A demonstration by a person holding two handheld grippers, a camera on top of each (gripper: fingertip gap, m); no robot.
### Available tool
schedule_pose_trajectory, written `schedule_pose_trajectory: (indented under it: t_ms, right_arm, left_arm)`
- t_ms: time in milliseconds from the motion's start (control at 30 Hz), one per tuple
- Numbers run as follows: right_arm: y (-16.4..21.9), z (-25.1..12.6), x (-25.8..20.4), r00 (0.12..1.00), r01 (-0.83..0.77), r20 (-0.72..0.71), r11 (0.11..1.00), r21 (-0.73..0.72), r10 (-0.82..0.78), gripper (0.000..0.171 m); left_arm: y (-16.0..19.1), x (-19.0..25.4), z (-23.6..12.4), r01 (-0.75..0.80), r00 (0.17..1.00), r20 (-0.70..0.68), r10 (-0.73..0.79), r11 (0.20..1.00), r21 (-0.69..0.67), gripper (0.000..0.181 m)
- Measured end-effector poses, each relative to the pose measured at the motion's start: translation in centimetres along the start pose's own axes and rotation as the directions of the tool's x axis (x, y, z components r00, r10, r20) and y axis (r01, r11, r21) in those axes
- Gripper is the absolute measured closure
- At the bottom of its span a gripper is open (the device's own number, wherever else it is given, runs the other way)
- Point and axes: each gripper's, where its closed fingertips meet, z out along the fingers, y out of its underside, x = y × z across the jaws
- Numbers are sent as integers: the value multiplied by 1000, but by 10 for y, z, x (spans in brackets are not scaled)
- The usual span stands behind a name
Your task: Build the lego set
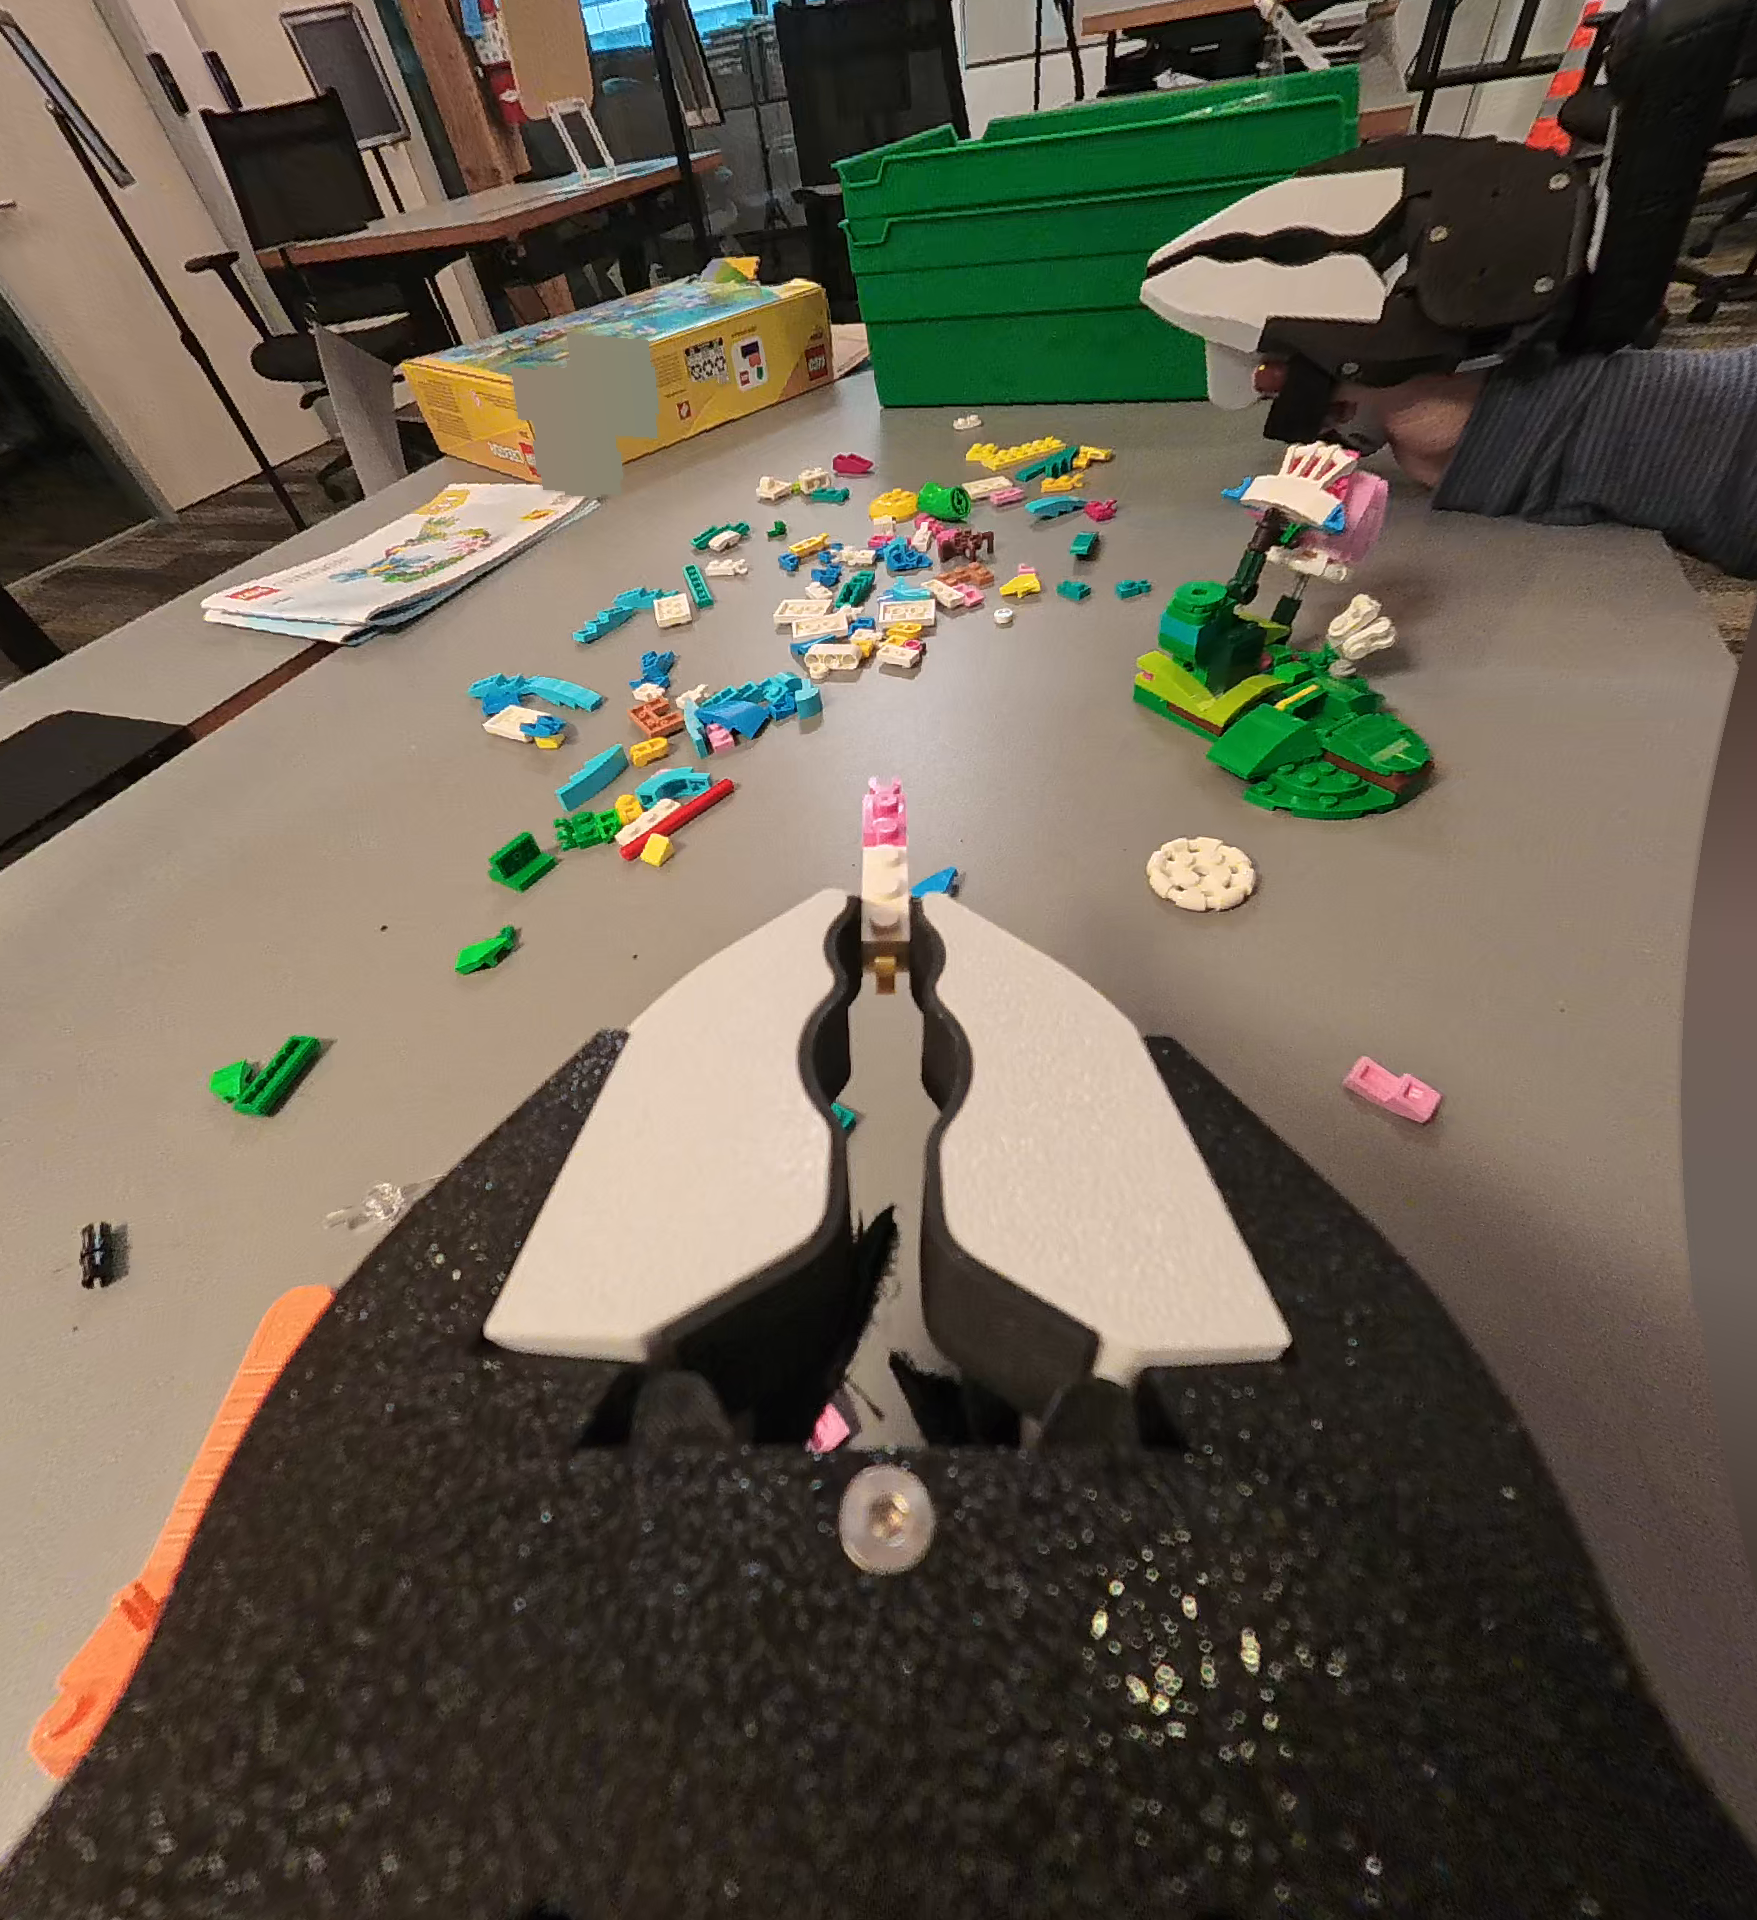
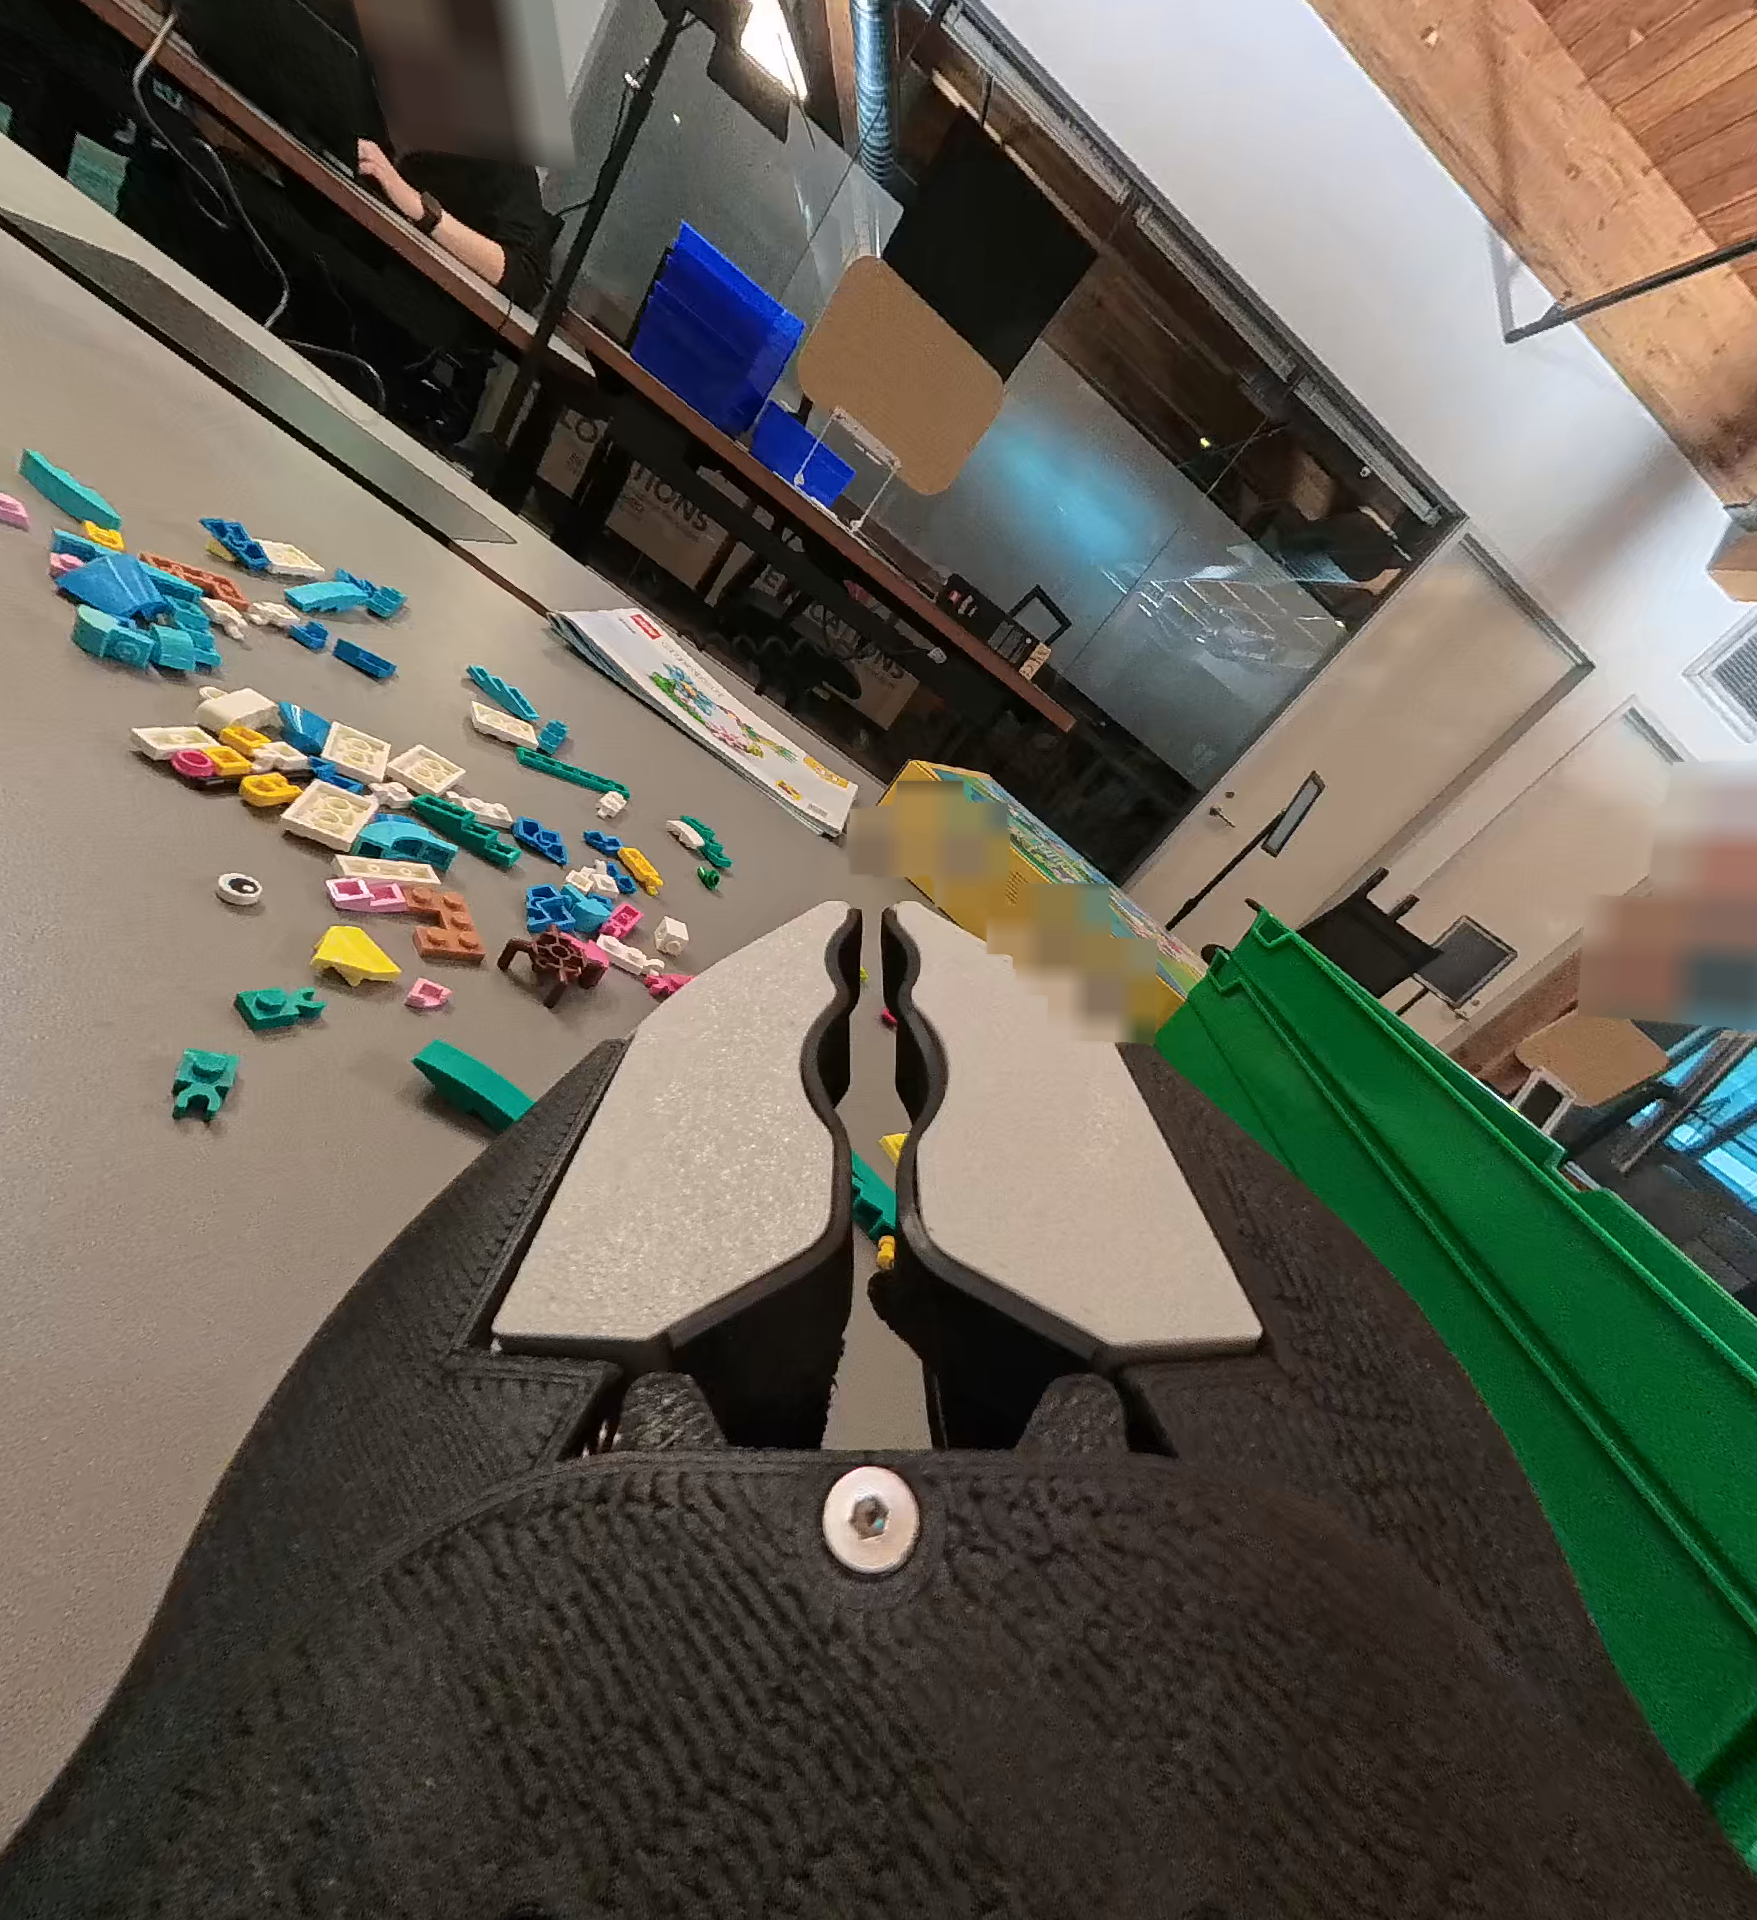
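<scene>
My left gripper (image 1: 884,914) is shut on a small pink, white and tan lego stack (image 1: 884,862), held above the grey table (image 1: 334,883). The partly built green plant model with a pink and white flower (image 1: 1269,686) stands at the right. My right gripper (image 1: 1217,301) hovers above and behind that model; in the right wrist view it (image 2: 872,920) is tilted, its jaws nearly together with nothing between them. Loose bricks (image 1: 832,613) lie scattered mid-table, also seen in the right wrist view (image 2: 354,769).
Stacked green bins (image 1: 1061,270) stand at the back, next to the yellow set box (image 1: 625,374) and the instruction booklet (image 1: 386,561). A white round plate (image 1: 1200,873), a pink piece (image 1: 1391,1088) and green pieces (image 1: 266,1075) lie near my left gripper. A sleeved arm (image 1: 1632,447) rests at the right. My right fingertips sit around 35 cm from my left ones. From the left gripper's tips to the white round plate (image 1: 1200,873) is close to 12 cm.
</scene>
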Motion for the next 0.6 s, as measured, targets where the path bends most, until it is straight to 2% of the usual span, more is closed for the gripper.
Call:
schedule_pose_trajectory:
  t_ms: [33,600]
  right_arm:
    - [0,0,0,1000,0,-1,1000,0,0,169]
    - [1,-1,4,1000,-2,-24,1000,-2,2,170]
  left_arm:
    - [0,0,0,0,1000,0,0,1000,0,173]
    - [0,1,0,-6,1000,-2,6,1000,-4,173]
